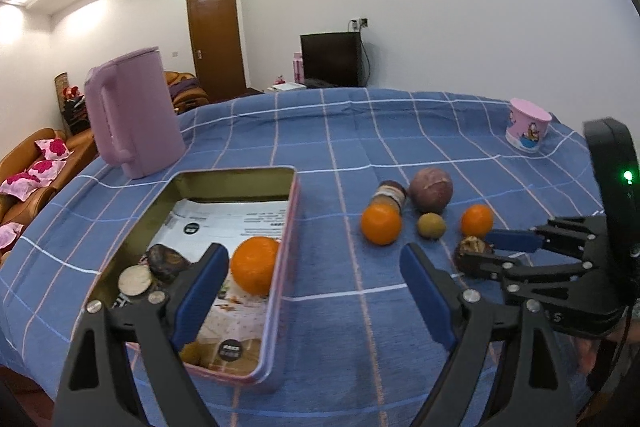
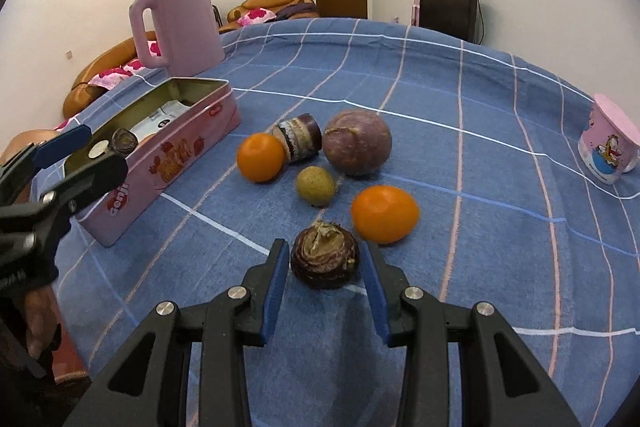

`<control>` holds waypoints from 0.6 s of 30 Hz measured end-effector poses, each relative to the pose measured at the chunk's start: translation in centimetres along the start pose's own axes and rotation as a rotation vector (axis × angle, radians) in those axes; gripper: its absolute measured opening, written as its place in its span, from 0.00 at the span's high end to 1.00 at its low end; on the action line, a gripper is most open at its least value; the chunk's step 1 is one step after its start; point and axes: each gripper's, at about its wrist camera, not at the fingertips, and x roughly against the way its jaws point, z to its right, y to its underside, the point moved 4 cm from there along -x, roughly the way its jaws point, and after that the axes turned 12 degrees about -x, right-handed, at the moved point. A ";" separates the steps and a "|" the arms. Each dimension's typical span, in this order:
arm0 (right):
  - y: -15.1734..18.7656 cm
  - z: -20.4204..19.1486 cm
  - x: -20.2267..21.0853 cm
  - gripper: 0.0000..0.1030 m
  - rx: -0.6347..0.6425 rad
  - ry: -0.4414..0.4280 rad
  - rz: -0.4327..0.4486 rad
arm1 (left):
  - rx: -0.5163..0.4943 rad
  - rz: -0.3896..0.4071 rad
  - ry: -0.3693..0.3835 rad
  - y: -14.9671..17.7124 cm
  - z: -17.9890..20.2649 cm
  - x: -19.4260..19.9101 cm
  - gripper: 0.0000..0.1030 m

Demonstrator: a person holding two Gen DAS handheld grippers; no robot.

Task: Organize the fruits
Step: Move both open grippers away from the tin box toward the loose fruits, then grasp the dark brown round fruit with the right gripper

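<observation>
1. Left wrist view: the pink tin (image 1: 294, 227) at lower left holds an orange (image 1: 255, 265), a dark fruit (image 1: 166, 261) and a pale round piece (image 1: 135, 279). The left hand-held gripper (image 1: 314, 269) gapes wide, empty, one finger over the tin.
2. Right wrist view: at bottom centre the right hand-held gripper (image 2: 325, 259) stands narrow around a dark brown fruit (image 2: 325, 259) on the blue checked surface (image 2: 480, 107); whether its pads touch it, I cannot tell.

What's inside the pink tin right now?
Inside the pink tin: an orange, a dark brown fruit, a pale round one, over printed paper. The left gripper hides the near corner.
</observation>
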 end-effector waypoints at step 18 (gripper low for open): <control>-0.3 0.0 -1.3 0.61 -0.002 -0.002 -0.044 | -0.017 -0.028 0.043 -1.7 1.8 -1.4 0.13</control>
